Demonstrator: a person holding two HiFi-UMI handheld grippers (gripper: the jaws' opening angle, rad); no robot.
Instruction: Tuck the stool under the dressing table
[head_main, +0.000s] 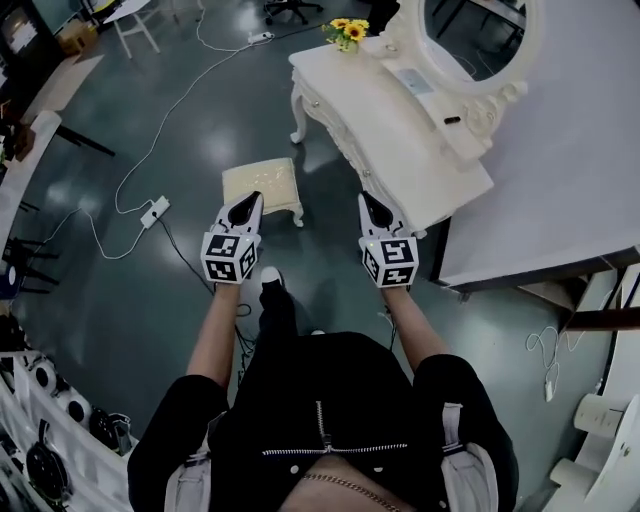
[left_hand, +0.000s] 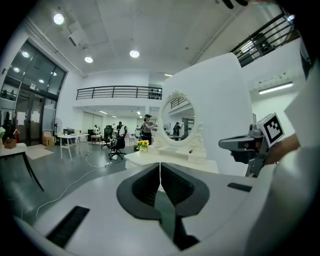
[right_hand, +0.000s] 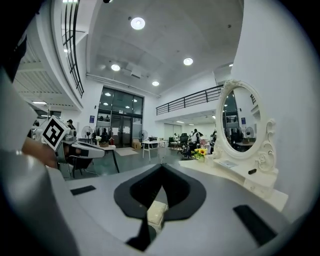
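A small cream stool (head_main: 262, 186) stands on the dark floor, out in front of the white dressing table (head_main: 395, 135) with its oval mirror (head_main: 470, 40). My left gripper (head_main: 254, 197) is shut and empty, its tip hovering over the stool's near edge. My right gripper (head_main: 366, 198) is also shut and empty, level with the table's near end. In the right gripper view the stool (right_hand: 156, 212) shows below the closed jaws and the table (right_hand: 240, 172) lies to the right. The left gripper view has the table (left_hand: 172, 157) straight ahead.
Cables and a power strip (head_main: 154, 211) trail over the floor left of the stool. A vase of sunflowers (head_main: 348, 30) sits on the table's far end. A white panel (head_main: 560, 170) backs the table. Racks line the left edge, and people and desks stand far off.
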